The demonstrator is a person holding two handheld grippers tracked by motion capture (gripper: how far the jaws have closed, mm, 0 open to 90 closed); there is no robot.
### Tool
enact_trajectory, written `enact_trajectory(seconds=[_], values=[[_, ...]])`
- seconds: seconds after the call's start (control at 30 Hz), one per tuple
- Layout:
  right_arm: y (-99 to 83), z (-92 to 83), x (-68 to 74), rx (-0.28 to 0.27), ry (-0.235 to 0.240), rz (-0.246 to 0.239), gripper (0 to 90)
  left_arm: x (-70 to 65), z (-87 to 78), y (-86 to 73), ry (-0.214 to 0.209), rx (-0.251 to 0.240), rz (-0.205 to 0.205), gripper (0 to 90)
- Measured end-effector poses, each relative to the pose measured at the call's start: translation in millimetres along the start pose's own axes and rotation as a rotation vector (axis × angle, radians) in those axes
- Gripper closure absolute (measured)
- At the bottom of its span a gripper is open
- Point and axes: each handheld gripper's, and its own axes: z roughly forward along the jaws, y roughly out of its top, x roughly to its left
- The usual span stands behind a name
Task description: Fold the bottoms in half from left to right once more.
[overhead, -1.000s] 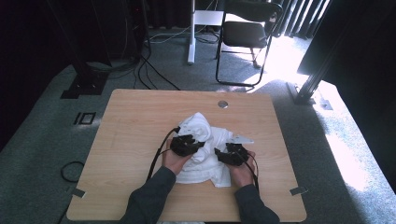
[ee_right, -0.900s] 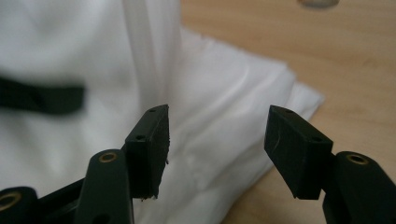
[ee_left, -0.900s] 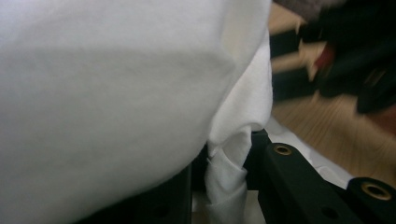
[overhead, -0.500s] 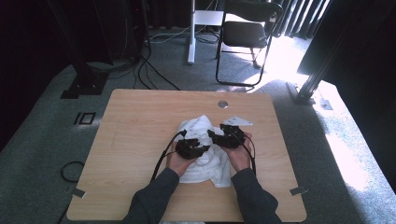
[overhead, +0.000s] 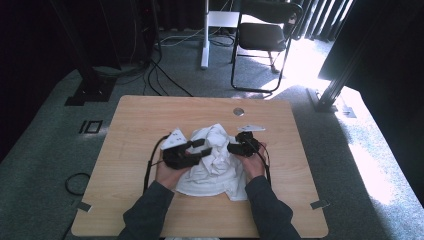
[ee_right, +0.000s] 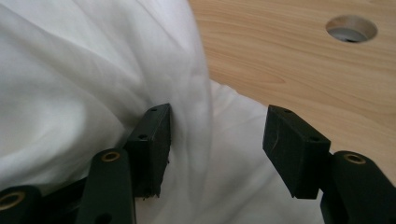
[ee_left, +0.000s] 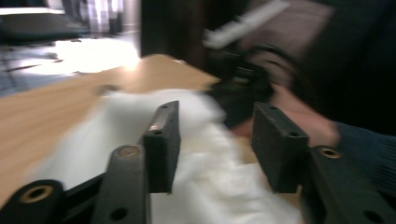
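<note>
White crumpled cotton cloth mid-fold on wooden table. Left gripper jaws just opening, nothing pinched. Right gripper apart over fold. Next: regrasp an edge.

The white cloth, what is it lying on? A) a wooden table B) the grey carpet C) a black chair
A: the crumpled white cloth lies on the light wooden table, between the two black grippers.

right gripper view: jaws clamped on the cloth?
No. The right gripper has its jaws standing apart, with the white cloth lying loose in the gap and neither pad pressing on it.
</note>
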Motion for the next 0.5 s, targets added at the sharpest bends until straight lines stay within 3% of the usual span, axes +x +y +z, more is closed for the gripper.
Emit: enact_trajectory(seconds=[0.07, 0.1, 0.13, 0.17, 0.2, 0.3, 0.37, 0.5], values=[[-1.9, -1.4, -2.4, -0.002, -0.002, 0.010, 40.8, 19.2, 0.5, -3.6, 0.032, 0.012, -0.060, 61.0], [-2.5, -2.4, -3.2, -0.002, -0.002, 0.009, 40.7, 27.5, 3.9, -6.9, 0.051, 0.035, -0.077, 62.8], [-2.5, -2.4, -3.2, -0.002, -0.002, 0.009, 40.7, 27.5, 3.9, -6.9, 0.051, 0.035, -0.077, 64.0], [-2.8, -3.5, -3.8, -0.002, -0.003, 0.004, 40.5, 39.4, 17.5, -16.6, 0.095, 0.121, -0.100, 64.0], [-2.9, -6.8, -5.3, -0.003, -0.009, 0.000, 40.1, 42.2, 24.6, -21.2, 0.102, 0.156, -0.103, 66.3], [-2.5, -12.4, -7.0, -0.007, -0.014, -0.005, 39.5, 43.3, 43.4, -31.7, 0.100, 0.211, -0.097, 67.0], [-2.6, -14.9, -7.2, -0.008, -0.018, -0.009, 39.3, 39.9, 50.3, -33.9, 0.101, 0.217, -0.079, 67.1], [-2.9, -36.6, -7.2, -0.034, -0.051, -0.043, 38.3, 35.4, 55.9, -33.8, 0.110, 0.225, -0.051, 67.1]])
